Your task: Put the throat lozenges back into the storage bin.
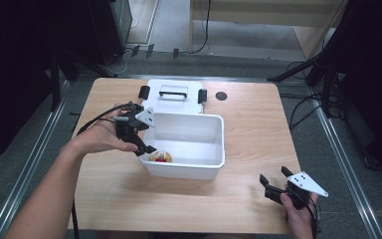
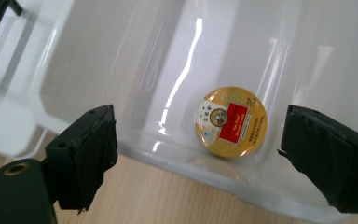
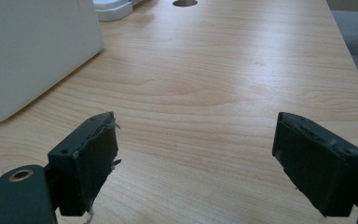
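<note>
While the left tool [image 1: 138,135] hangs over the near left corner of the white bin [image 1: 214,144], its jaws stand wide apart with nothing between them, and the round gold-and-red disc [image 2: 230,122] lies just ahead of it on the bin floor, a little toward its right jaw. From above, the same disc [image 1: 160,158] sits tucked against the near wall, right under the tool's tips.

By the look of it, this is a small, flat, light item with a glossy top, possibly a sealed lid or cap; the label print is too small to read. It should be stiff enough to pinch, but slick, and so low that the pads have little edge to bite on. The best hold, I'd judge, is across its rim, jaws coming straight down on opposite sides. The smooth plastic floor could let it skate away, and the close wall leaves the jaw on that side little room, so turning the tool so the jaws run along the wall looks wiser.

The bin's lid [image 1: 175,96] lies beyond the bin, well past the left tool. The right tool [image 3: 193,158] is released too, jaws spread over bare tabletop [image 3: 242,74], with the bin's outer wall off to its left and nothing near its pads.
</note>
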Demonstrator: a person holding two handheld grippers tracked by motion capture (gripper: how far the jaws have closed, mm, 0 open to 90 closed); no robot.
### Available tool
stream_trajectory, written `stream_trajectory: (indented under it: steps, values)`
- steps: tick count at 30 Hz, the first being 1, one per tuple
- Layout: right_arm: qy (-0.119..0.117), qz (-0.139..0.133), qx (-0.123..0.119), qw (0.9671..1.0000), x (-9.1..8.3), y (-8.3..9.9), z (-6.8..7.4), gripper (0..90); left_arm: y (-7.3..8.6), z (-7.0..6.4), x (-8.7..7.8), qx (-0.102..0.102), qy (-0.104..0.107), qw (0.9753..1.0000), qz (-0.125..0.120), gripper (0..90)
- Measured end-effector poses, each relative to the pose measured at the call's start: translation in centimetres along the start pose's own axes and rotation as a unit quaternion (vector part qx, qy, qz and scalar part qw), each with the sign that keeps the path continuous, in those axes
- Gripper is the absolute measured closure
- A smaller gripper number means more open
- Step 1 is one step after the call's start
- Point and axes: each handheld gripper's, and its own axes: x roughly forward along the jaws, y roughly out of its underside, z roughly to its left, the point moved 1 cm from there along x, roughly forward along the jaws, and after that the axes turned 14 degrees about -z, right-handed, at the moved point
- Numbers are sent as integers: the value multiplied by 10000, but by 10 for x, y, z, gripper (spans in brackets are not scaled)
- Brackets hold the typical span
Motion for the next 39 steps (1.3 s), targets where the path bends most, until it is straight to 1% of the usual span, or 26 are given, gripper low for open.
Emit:
stream_trajectory:
  steps: [2,3,4,6,7,10,12,13,14,16,20,23,25,26,27,28,29,31,32,33,36,37,38,39]
  values:
    - [0,2,0,10000,0,0,0,145,1,0,-4,3,-35,10000,18,76]
    - [1,2,-2,10000,0,0,0,144,2,0,-7,-91,-160,9998,57,45]
    - [1,5,1,10000,0,0,0,145,2,1,-9,-100,-224,9997,58,0]
    - [1,4,-2,10000,0,0,0,145,5,2,-15,-109,-278,9995,56,0]
    - [1,6,-1,10000,0,0,0,145,6,2,-17,-83,-334,9994,46,0]
    - [1,8,-1,10000,0,0,0,144,10,3,-26,-171,-456,9988,-26,0]
    - [1,11,-2,10000,0,0,0,145,14,4,-33,-240,-579,9980,-79,0]
    - [1,11,-2,10000,0,0,0,145,14,4,-33,-240,-579,9980,-79,0]
    - [1,11,-2,10000,0,0,0,145,16,4,-36,-277,-637,9975,-105,0]
    - [2,12,-1,10000,0,0,0,145,20,5,-41,-319,-688,9970,-131,0]
    - [4,13,-2,10000,0,0,0,145,29,6,-50,-421,-905,9948,-176,0]
    - [8,12,-11,10000,0,0,0,145,37,6,-57,-539,-1064,9924,-315,0]
    - [13,16,-11,10000,0,0,0,145,43,5,-61,-631,-1184,9900,-431,0]
    - [10,13,-17,10000,0,0,0,145,49,4,-64,-738,-1334,9867,-561,0]
    - [10,13,-17,10000,0,0,0,145,49,4,-64,-738,-1334,9867,-561,0]
    - [12,15,-18,10000,0,0,0,145,53,4,-66,-777,-1408,9851,-618,0]
    - [11,13,-24,10000,0,0,0,145,57,2,-67,-873,-1509,9821,-713,0]
    - [11,13,-29,10000,0,0,0,145,64,0,-68,-977,-1623,9788,-775,0]
    - [13,13,-34,10000,0,0,0,145,72,-3,-68,-1070,-1717,9753,-885,0]
    - [13,13,-34,10000,0,0,0,145,72,-3,-68,-1070,-1717,9753,-885,0]
    - [7,14,-32,10000,0,0,0,145,84,-9,-68,-1242,-1947,9677,-1012,0]
    - [10,15,-27,10000,0,0,1,145,88,-11,-68,-1323,-2041,9639,-1082,0]
    - [13,15,-28,10000,0,0,1,145,92,-13,-68,-1393,-2095,9610,-1145,0]
    - [18,19,-27,10000,0,0,1,145,99,-17,-67,-1518,-2187,9555,-1272,0]
